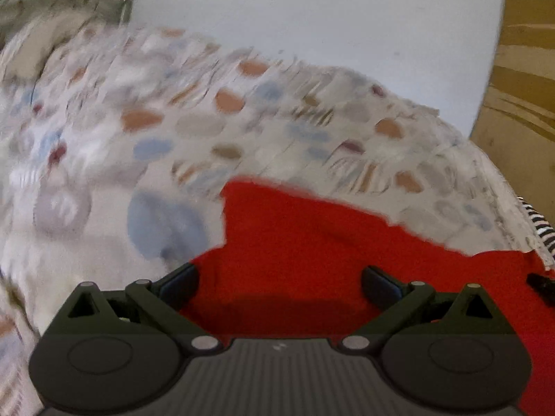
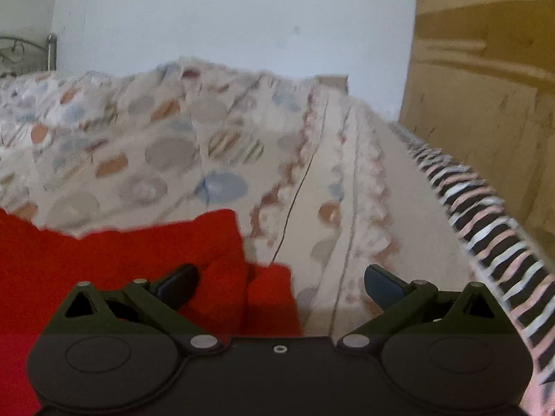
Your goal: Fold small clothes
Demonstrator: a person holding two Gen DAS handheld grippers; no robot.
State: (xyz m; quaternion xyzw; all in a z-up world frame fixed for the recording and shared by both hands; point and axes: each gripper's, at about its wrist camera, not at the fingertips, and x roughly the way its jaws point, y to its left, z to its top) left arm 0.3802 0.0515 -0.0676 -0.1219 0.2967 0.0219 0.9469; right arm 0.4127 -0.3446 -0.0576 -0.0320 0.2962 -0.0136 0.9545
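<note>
1. On the bed cover (image 1: 215,128), near its striped edge (image 2: 485,222), lies the red cloth (image 1: 312,235).
2. Left gripper (image 1: 280,282) hangs over the cloth, jaws wide apart, holding nothing.
3. Right gripper (image 2: 281,282) is also spread and empty; only its view shows the cloth's folded corner (image 2: 267,298).
4. Both views are blurred, and the cloth's near part is hidden behind the grippers.
</note>
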